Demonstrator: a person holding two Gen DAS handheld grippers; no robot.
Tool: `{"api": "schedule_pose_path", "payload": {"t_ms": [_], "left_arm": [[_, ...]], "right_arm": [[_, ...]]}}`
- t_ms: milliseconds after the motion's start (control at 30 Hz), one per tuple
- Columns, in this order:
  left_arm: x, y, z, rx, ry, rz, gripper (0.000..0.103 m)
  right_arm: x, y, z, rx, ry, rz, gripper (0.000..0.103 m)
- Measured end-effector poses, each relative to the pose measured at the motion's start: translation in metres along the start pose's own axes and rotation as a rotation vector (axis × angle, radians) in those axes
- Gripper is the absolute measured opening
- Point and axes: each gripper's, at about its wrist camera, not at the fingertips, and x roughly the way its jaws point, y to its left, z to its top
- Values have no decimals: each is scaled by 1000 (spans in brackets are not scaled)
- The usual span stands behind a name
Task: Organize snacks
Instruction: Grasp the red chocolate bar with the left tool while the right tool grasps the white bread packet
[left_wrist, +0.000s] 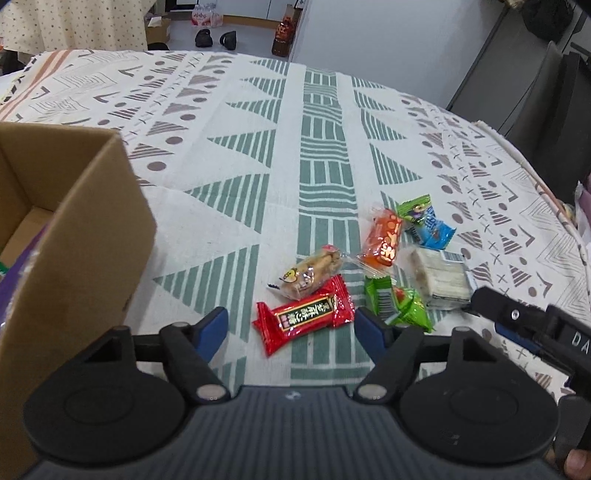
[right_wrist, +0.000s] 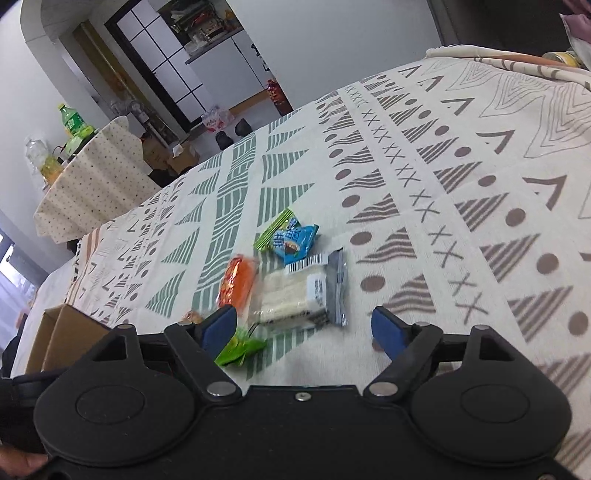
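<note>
Snacks clustered lower centre-right on patterned tabletop (left_wrist: 258, 155). Red bar (left_wrist: 304, 319) lying between left gripper (left_wrist: 291, 328) jaws, wide, untouched. Right gripper (right_wrist: 304, 328) jaws wide over white pack (right_wrist: 295, 295) (no contact). Cardboard box (left_wrist: 74, 229) at left edge.

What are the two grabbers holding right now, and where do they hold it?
Nothing yet. The left gripper is open, its fingers either side of the red snack without pinching it. The right gripper is open too, near the white snack.

Patterned tablecloth (left_wrist: 229, 122), black shoes (left_wrist: 216, 38)
</note>
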Motion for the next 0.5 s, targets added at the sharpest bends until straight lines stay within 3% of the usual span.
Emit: {"api": "schedule_pose_path", "payload": {"t_ms": [167,400,500], "left_arm": [[12,-3,0,15,3,14,65],[13,-1,-1,42,-3,18,40],[13,1,1,33,-4,7,38]], "right_arm": [[17,4,2,-30,-6,-14,80],[34,14,2,-82,-7,-32,80],[40,19,1,-117,-11,-55,81]]}}
